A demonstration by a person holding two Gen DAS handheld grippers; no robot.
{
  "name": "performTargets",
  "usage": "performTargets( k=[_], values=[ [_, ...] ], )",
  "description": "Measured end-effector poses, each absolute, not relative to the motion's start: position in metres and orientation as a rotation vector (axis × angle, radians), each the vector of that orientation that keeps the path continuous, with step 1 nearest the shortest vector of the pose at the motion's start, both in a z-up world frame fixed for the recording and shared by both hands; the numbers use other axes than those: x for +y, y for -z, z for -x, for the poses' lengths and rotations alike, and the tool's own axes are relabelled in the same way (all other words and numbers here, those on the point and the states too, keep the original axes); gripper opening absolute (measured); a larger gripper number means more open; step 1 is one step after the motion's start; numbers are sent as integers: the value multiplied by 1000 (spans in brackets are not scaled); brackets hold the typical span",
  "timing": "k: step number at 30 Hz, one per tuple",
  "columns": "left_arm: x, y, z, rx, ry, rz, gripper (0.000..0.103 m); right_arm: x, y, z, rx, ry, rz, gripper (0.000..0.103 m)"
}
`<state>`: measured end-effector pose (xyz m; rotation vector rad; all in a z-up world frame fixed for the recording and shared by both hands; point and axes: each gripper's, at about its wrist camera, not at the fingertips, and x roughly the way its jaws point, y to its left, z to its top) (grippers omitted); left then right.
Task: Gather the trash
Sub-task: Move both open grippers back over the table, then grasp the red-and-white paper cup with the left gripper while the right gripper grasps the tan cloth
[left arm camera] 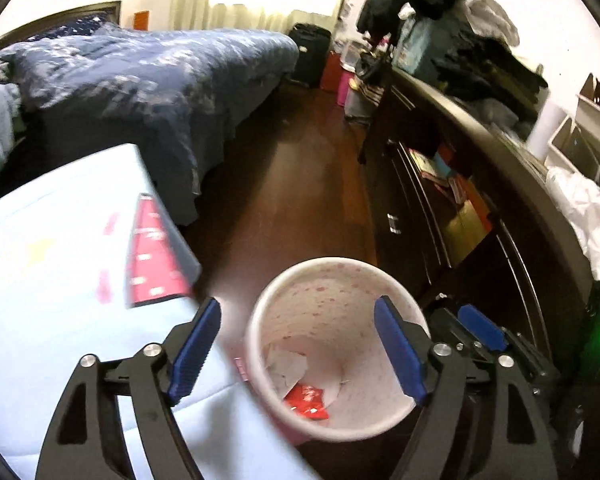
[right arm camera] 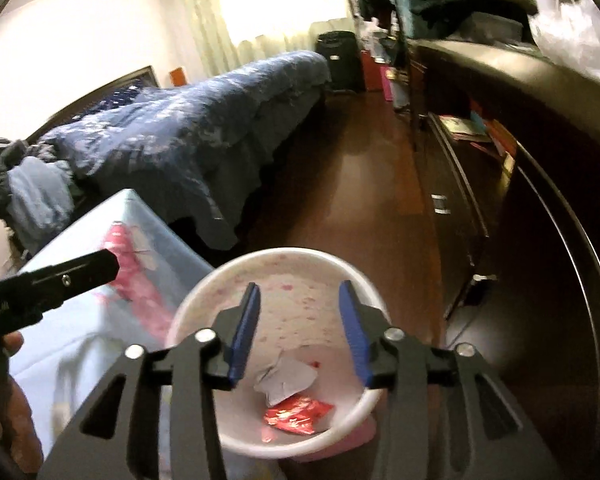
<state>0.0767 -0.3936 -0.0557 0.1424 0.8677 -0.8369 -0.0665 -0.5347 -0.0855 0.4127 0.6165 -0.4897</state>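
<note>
Since both sets of tongs hang over the bin with nothing in them, I'd say this round of pickup is pretty much done. Going left to right: off to the left of the left tongs (left arm camera: pixel 296 350) sits a pale blue counter (left arm camera: pixel 40 240) with a red-and-pink flat thing (left arm camera: pixel 152 252) lying on it, too blurry to tell if that's trash or just a book or packet. The left tongs are spread wide, one blue pad over the counter edge and the other inside the rim of the white bin (left arm camera: pixel 332 268), and nothing is pinched between them. Right below them, at the bottom of the bin, there's a red wrapper (left arm camera: pixel 308 400) and some crumpled white paper (left arm camera: pixel 288 368), so at least two bits are already collected.

The right tongs (right arm camera: pixel 299 330) hover directly over the same bin, about half open, empty too, with the wrapper and paper just underneath. What's left, my guess: check that red-and-pink thing on the counter. The wood floor (right arm camera: pixel 364 184) beyond the tongs looks free of scraps.
</note>
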Motion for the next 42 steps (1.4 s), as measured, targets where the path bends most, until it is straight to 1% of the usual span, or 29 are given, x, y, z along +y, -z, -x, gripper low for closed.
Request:
performTargets(
  k=[1,2,4,5,6,7,10,13,15,16,19,23,35,38,42],
  values=[
    [-379,51,-77,851,803,-151,85,-521,78,65,608,451,-393,56],
    [-363,46,-77,829,755,-163,87,-507,71,62,602,418,-371,58],
    [-331,40,-78,791,673,-174,92,-478,57,56,596,350,-323,71],
    [-310,37,-80,777,625,-172,94,-460,51,51,595,307,-296,73],
    [-295,36,-83,773,590,-167,94,-447,46,47,597,278,-280,78],
    [-272,35,-86,773,542,-160,94,-428,42,41,604,233,-258,80],
    [-212,34,-95,773,421,-140,94,-379,32,24,618,116,-201,80],
    [-154,37,-111,762,272,-137,99,-333,25,6,631,15,-162,80],
    [-131,43,-123,782,207,-147,99,-316,23,-3,644,-26,-152,80],
    [-116,50,-135,821,167,-150,99,-302,23,-10,657,-48,-139,80],
    [-89,62,-152,868,132,-98,99,-278,23,-25,681,-77,-103,80],
    [-79,75,-171,898,98,-99,99,-252,22,-42,700,-105,-64,80],
    [-87,90,-192,909,99,-84,99,-239,21,-81,721,-110,-47,80],
    [-81,92,-189,902,100,-61,82,-241,21,-91,720,-95,-48,80],
    [-71,90,-185,895,126,-21,81,-240,25,-105,734,-92,-55,80]
  ],
)
